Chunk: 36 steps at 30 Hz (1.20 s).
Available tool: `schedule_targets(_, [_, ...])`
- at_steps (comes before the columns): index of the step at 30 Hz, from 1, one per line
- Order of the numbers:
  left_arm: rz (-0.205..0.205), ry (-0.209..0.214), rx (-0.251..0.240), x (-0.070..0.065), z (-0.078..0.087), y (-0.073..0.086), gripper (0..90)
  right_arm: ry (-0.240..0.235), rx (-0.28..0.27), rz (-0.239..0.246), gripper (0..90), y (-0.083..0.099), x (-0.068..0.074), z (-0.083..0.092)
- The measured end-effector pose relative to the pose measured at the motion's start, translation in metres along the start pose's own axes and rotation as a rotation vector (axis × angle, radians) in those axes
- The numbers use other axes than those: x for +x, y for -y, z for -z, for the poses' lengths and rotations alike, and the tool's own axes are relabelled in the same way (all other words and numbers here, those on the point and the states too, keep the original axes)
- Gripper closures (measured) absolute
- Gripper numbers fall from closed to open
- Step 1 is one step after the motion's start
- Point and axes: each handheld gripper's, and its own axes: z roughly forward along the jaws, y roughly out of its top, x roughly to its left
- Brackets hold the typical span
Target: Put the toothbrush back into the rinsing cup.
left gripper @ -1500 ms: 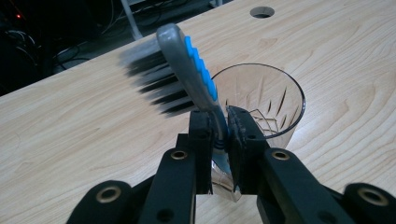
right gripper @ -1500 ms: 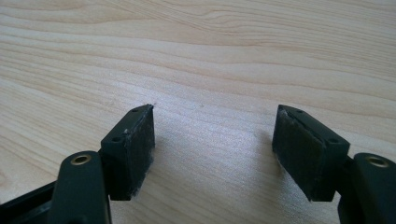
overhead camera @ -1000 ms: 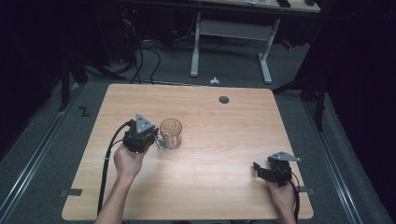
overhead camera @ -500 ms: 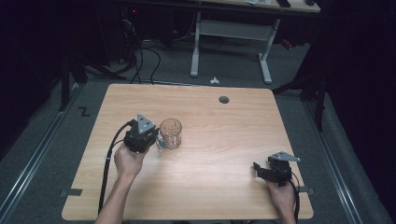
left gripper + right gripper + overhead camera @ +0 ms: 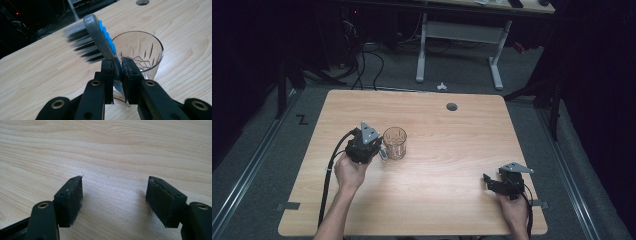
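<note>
My left gripper (image 5: 117, 68) is shut on the neck of a grey and blue toothbrush (image 5: 100, 35), whose dark bristled head rises up and to the left. Just behind the jaws stands an upright cut-glass tumbler (image 5: 140, 52). In the high view the left gripper (image 5: 379, 150) sits right beside the tumbler (image 5: 394, 142), left of the table's middle. My right gripper (image 5: 115, 195) is open over bare wood, nothing between its pads. In the high view the right gripper (image 5: 492, 182) rests near the front right corner.
The light wooden table (image 5: 452, 150) has a round cable hole (image 5: 452, 106) near its far edge. Beyond it stand a white desk frame (image 5: 459, 35) and cables on the dark floor. A black cable (image 5: 329, 175) trails from the left gripper along the forearm.
</note>
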Motion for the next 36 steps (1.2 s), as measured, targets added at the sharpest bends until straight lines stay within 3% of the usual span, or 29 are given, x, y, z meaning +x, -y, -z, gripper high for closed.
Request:
schedule_targets(7, [0.004, 0.009, 0.016, -0.001, -0.004, 0.002, 80.1, 0.000, 0.000, 0.000, 30.0, 0.000, 0.000, 0.000])
schedule_targets(15, [0.046, 0.042, 0.018, 0.004, -0.005, 0.004, 78.7, 0.000, 0.000, 0.001, 30.1, 0.000, 0.000, 0.000])
schedule_targets(26, [0.104, 0.066, 0.021, 0.010, -0.003, 0.007, 61.2, 0.000, 0.000, 0.001, 30.0, 0.000, 0.000, 0.000])
schedule_targets(36, [0.137, 0.069, 0.010, 0.014, 0.004, 0.010, 53.0, 0.000, 0.000, 0.001, 30.0, 0.000, 0.000, 0.000])
